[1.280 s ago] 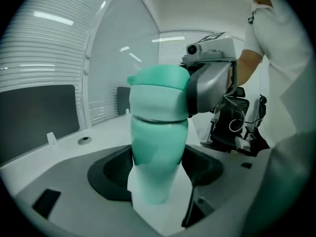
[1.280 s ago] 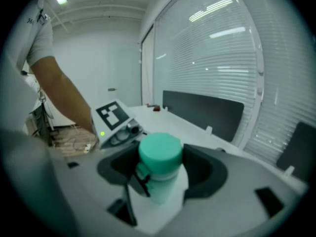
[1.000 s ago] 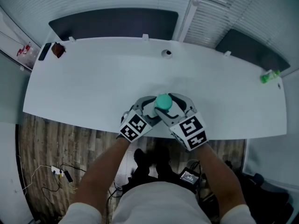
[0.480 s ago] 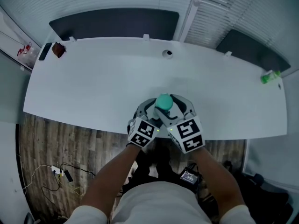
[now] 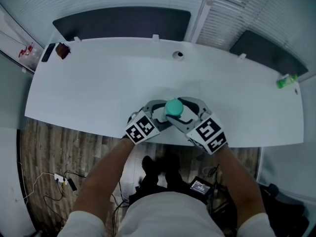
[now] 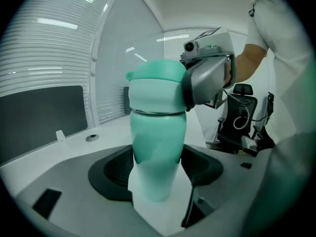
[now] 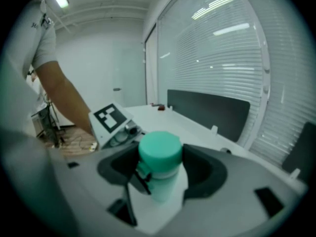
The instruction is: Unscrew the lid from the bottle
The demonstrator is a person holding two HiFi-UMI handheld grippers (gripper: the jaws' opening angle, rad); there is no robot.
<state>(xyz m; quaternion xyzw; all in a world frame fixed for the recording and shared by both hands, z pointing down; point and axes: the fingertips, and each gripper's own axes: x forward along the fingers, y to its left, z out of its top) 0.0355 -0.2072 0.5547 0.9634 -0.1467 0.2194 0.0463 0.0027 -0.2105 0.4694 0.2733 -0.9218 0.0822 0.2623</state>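
The left gripper [image 5: 159, 114] is clamping the body of the upright bottle [image 6: 158, 147], mint green and fading to white at its base, at the front edge of the white table [image 5: 98, 83]. The right gripper [image 5: 186, 113] is squeezing the rounded green lid [image 7: 159, 150], which is sitting on top.
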